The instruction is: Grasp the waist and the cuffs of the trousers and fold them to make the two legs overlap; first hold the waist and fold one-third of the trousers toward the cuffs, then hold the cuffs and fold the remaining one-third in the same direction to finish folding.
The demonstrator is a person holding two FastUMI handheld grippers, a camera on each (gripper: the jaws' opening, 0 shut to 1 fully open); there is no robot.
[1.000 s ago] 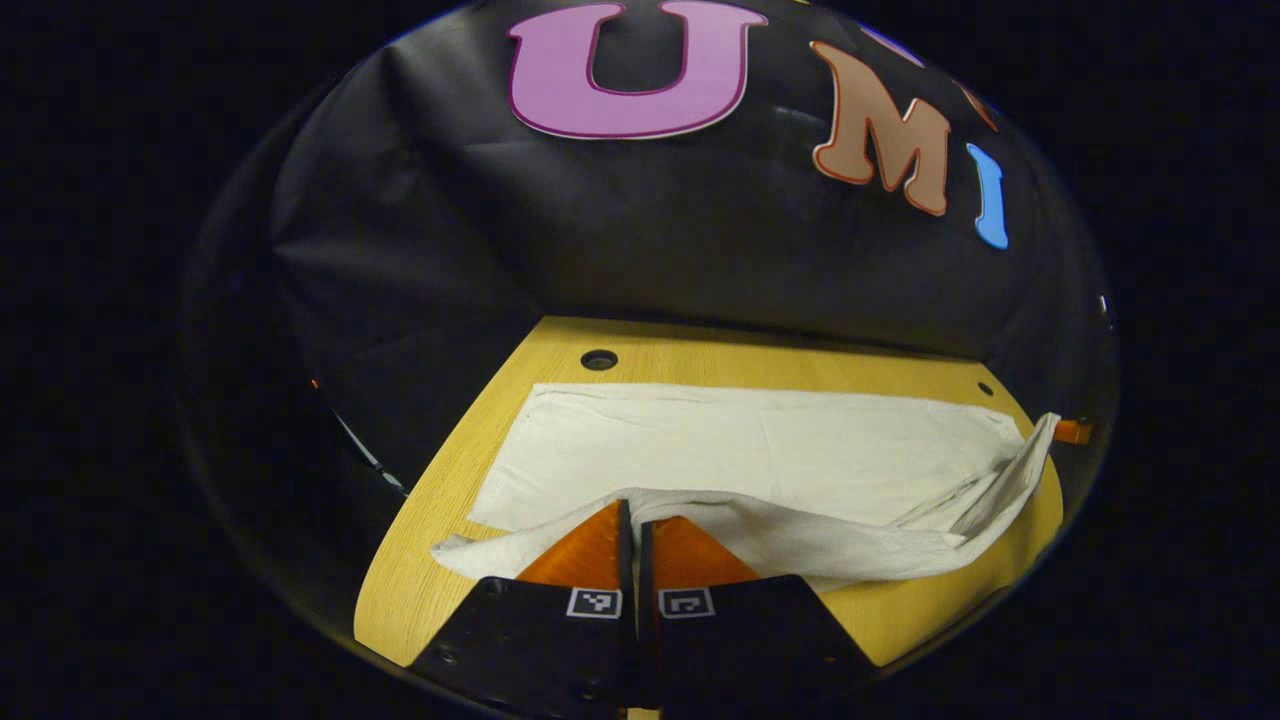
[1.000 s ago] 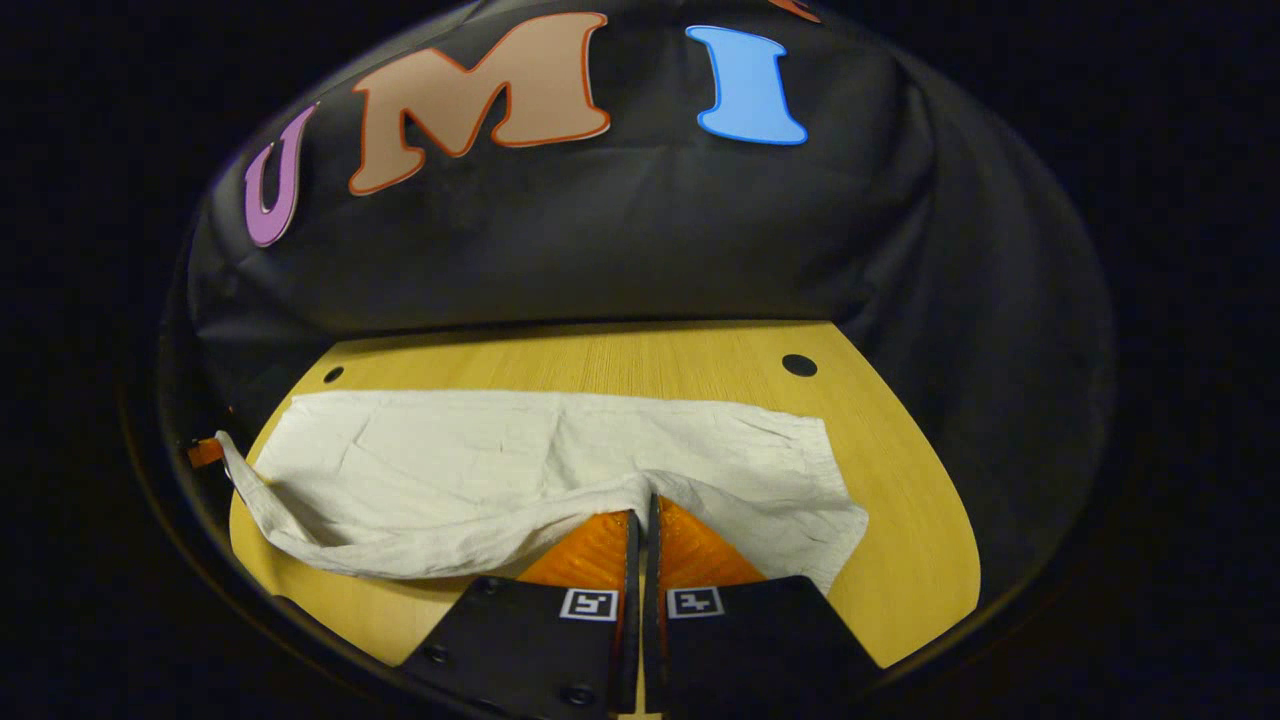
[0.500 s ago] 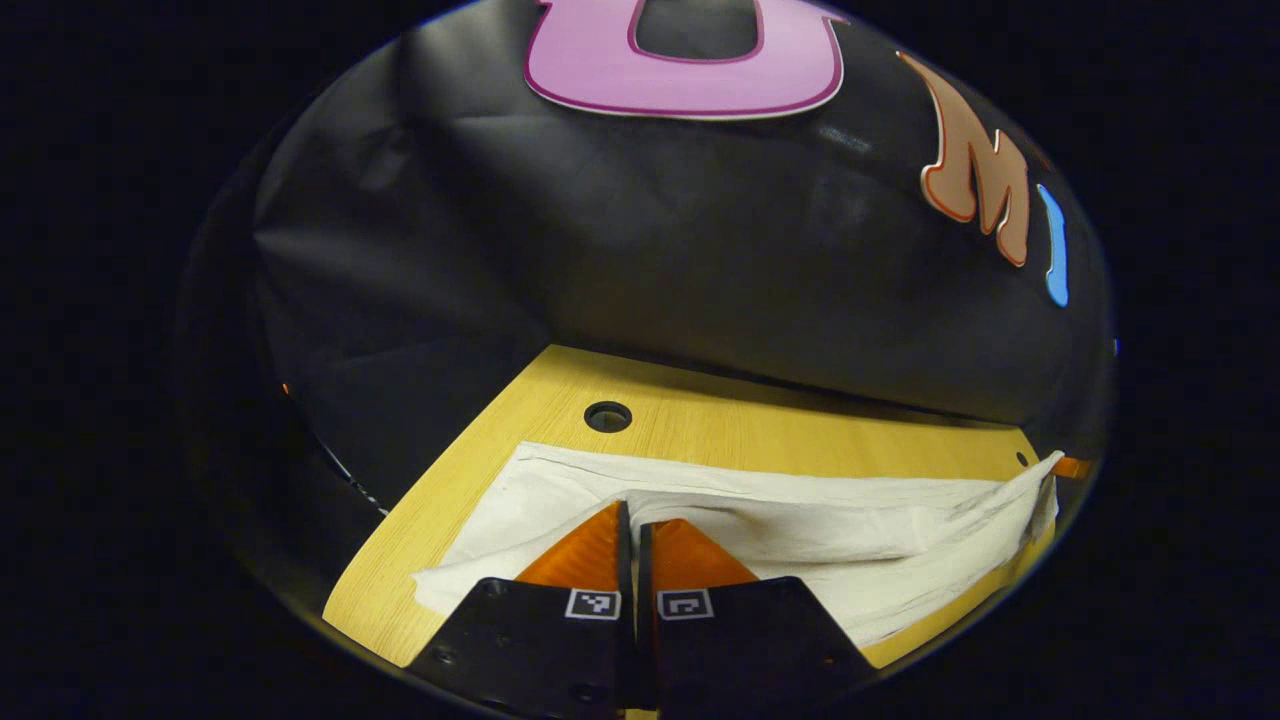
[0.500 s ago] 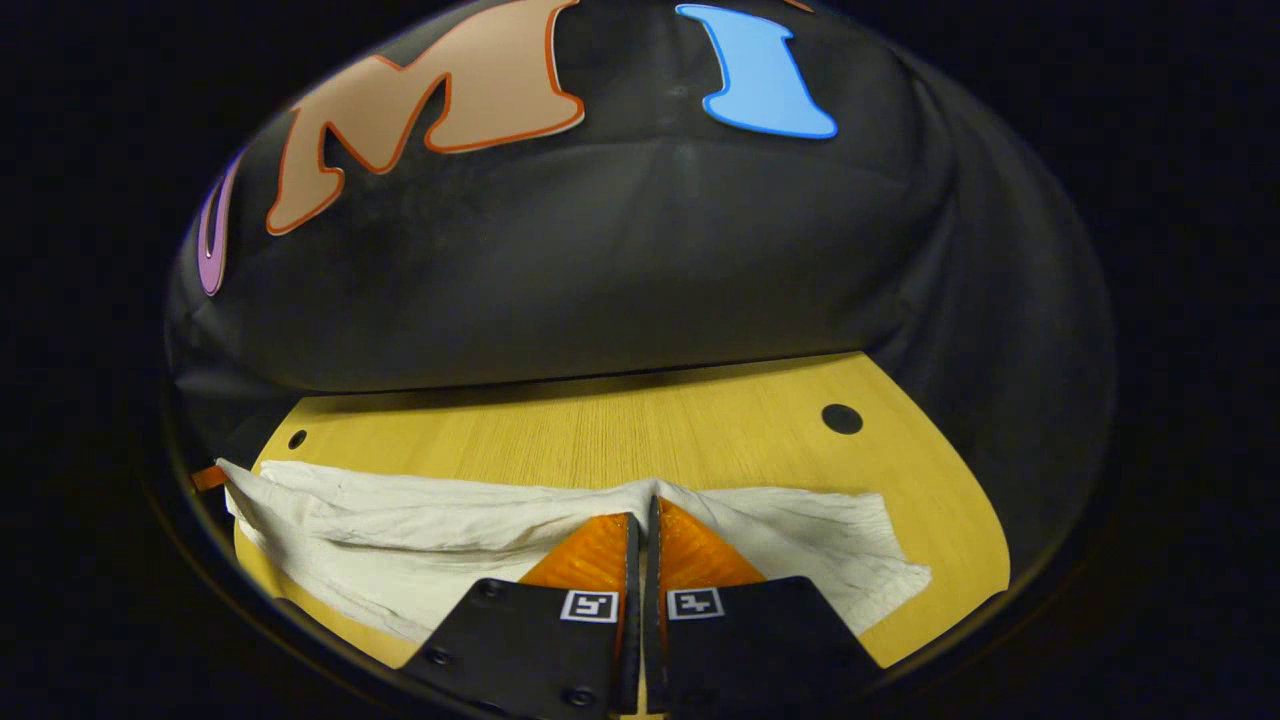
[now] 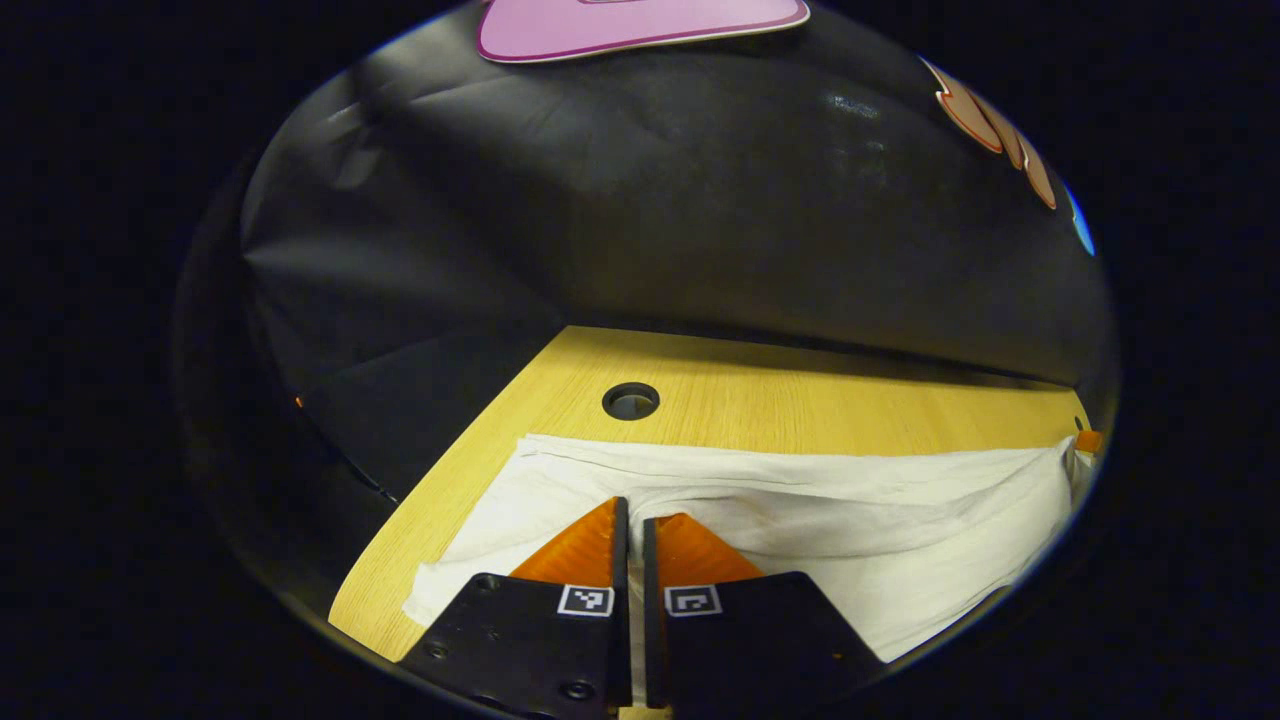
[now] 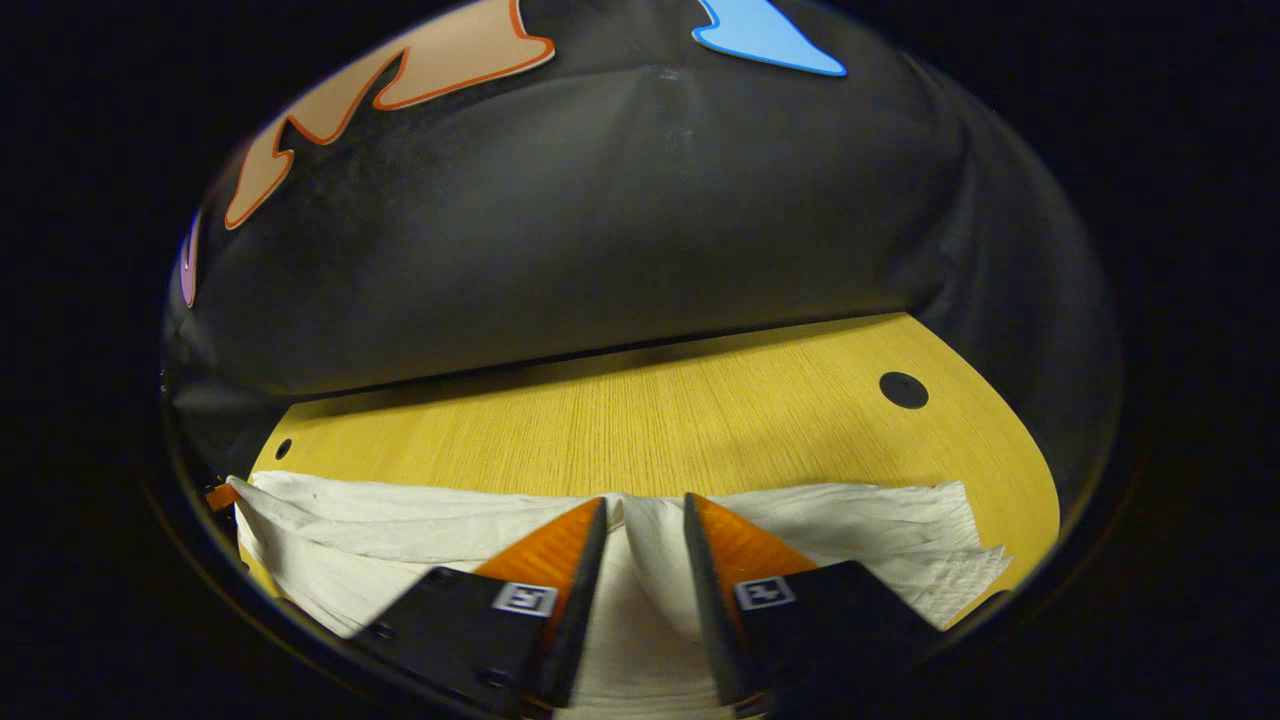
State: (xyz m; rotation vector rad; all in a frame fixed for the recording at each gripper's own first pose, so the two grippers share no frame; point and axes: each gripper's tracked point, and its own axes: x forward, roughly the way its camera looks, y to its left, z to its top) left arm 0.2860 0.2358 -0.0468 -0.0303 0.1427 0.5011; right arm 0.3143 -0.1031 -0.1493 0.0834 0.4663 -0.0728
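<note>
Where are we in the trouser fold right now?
Done: the trousers lie doubled lengthwise on the table, legs overlapped. In hand: the right gripper has opened its fingers, and the left gripper stays pinched on the cloth. Left: both one-third folds, waist first, then cuffs.

The trousers are plain off-white, with no print, shaded pale grey along their creases; in the right gripper view the trousers show the same cream tone. The table is yellow wood with fine straight grain, marked by a round black hole near its far left corner. In the right gripper view the table has a black hole near the far right corner. The wall behind is black cloth. Each gripper's body carries small black-and-white square markers.
</note>
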